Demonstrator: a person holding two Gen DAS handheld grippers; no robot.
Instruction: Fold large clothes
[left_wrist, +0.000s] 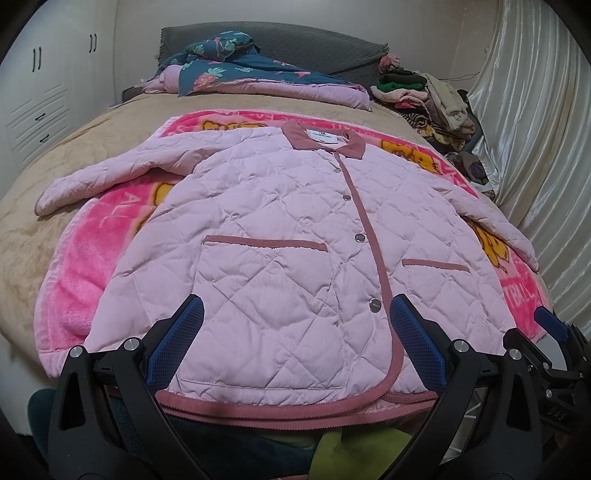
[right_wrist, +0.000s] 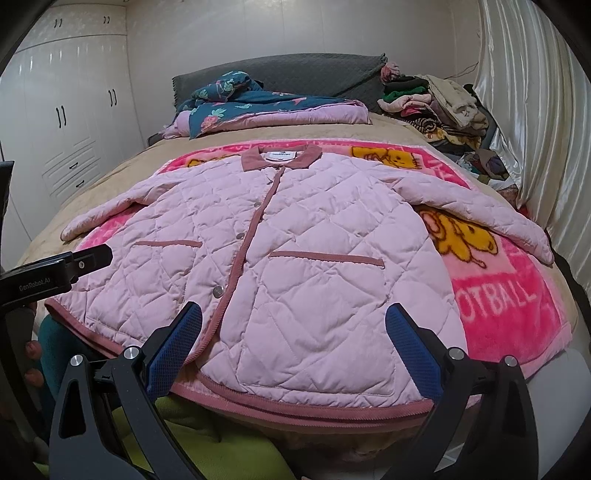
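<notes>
A pale pink quilted jacket (left_wrist: 280, 236) with corduroy trim lies flat, buttoned, on a fuzzy pink blanket (left_wrist: 92, 258) over the tan bed (left_wrist: 22, 229). The left gripper (left_wrist: 295, 343) and right gripper (right_wrist: 293, 341) hover wide apart, empty.

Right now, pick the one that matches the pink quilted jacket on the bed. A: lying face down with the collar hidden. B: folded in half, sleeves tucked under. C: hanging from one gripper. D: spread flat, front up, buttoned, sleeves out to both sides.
D: the pink quilted jacket lies flat on the pink blanket, snaps closed, collar showing, sleeves spread, while the left gripper and right gripper hover open.
</notes>
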